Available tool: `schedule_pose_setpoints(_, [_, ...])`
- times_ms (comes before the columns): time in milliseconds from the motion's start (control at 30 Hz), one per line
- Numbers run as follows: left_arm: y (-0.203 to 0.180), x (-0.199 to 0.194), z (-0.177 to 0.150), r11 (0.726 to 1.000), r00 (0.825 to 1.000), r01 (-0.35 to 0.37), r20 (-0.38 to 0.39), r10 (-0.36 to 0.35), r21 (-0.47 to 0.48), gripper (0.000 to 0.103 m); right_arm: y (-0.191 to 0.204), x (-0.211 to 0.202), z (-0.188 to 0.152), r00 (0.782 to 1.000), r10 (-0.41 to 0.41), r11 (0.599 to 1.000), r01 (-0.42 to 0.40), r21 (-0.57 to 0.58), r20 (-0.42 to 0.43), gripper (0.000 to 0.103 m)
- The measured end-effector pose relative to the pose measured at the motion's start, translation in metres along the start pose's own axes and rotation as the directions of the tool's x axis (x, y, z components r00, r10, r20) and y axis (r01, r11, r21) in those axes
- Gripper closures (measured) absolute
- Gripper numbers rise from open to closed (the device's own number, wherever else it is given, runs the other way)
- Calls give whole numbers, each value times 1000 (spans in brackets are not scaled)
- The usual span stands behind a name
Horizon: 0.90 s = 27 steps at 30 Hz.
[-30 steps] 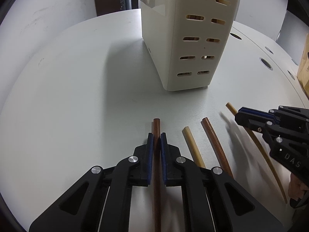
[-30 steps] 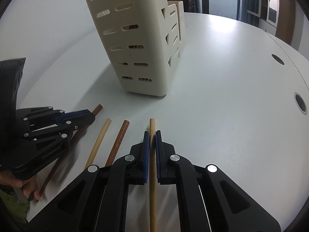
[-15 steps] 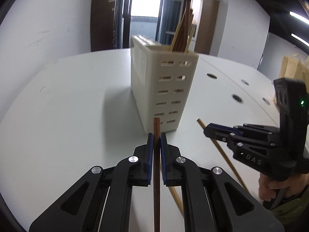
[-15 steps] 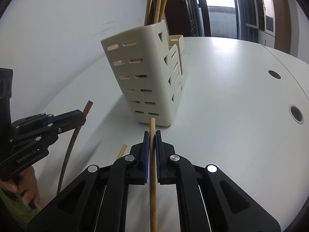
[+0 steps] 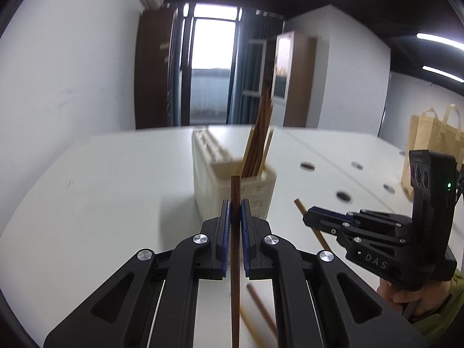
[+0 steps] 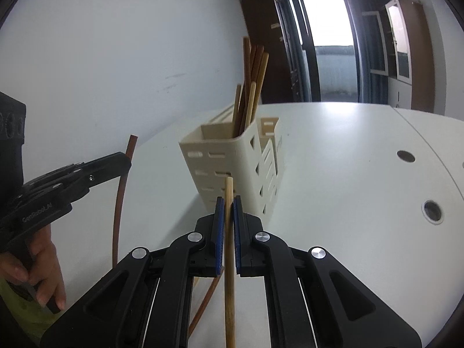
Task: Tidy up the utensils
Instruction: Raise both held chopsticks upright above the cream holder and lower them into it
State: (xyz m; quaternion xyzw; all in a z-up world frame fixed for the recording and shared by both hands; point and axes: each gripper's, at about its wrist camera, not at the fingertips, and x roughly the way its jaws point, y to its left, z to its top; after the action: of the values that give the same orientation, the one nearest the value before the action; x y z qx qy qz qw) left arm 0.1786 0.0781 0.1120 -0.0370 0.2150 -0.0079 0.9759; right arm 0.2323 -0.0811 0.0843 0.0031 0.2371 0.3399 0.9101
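1. Gripping a dark chopstick (image 5: 235,232), the left gripper (image 5: 235,220) has its blue pads pressed against both sides of the stick; the tip projects just past the fingertips.
2. Right gripper (image 6: 229,217): blue pads pinch a light chopstick (image 6: 229,261), which runs lengthwise between the fingers and ends just beyond them.
3. Both grippers are held above the white table (image 6: 348,174), well clear of its surface.
4. Rack (image 6: 229,156): cream, slotted walls, upright on the table ahead of both grippers. Its near compartment holds a bundle of chopsticks (image 6: 250,87) leaning against one another, tops well above the rim.
5. Left view: the right gripper appears to the right of the rack, its light chopstick slanting down beneath it.
6. Right view: the left gripper appears at the left edge, the dark chopstick hanging in a curve below its fingers; the hand (image 6: 43,266) wraps the grip.
7. Two loose chopsticks (image 5: 261,313) lie on the table below the left gripper, blurred.
8. Paper bags (image 5: 432,139) stand at the far right of the table.
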Motion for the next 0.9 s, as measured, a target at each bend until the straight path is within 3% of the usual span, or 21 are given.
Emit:
schedule_pose_setpoints(300, [-15, -6, 36, 998, 988, 26, 150, -33, 53, 96, 6, -17, 37, 987, -15, 999, 22, -45, 158, 96])
schedule_pose_setpoints(433, [-7, -8, 49, 1000, 971, 19, 238, -15, -15, 96, 3, -16, 46, 978, -8, 999, 18, -47, 208, 96])
schedule_pose_setpoints(567, [-12, -9, 57, 1000, 956, 2, 293, -2, 1, 96, 2, -12, 48, 973, 1, 997, 16, -71, 232, 96])
schedule_pose_setpoints(900, [-14, 3, 64, 999, 948, 46, 316, -45, 3, 96, -11, -29, 55, 943, 28, 999, -18, -36, 330, 96])
